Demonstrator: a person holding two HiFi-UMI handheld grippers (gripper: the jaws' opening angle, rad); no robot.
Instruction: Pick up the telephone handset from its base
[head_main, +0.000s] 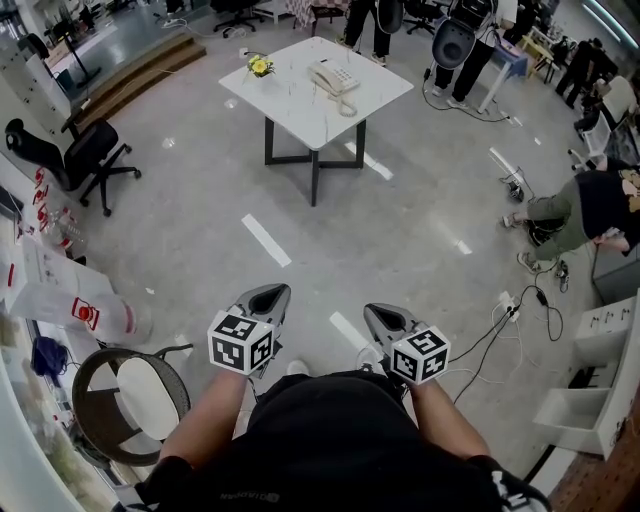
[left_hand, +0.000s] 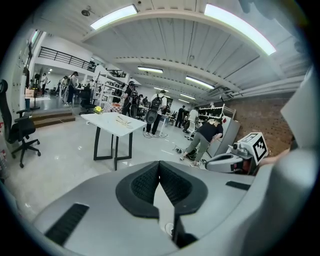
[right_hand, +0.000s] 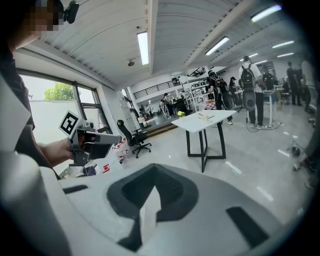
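Clearly left hand-held gripper (head_main: 270, 293) and right hand-held gripper (head_main: 382, 312) were closed, empty, far from the telephone handset (head_main: 333, 78) on the desk (head_main: 300, 112); best walk up, open one.

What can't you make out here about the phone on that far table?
Telephone, head view: too far and small to tell its parts apart or how it lies.
Both gripper views: the telephone is just a pale speck on the table.
Yellow thing also on the table, head view: too small to identify.
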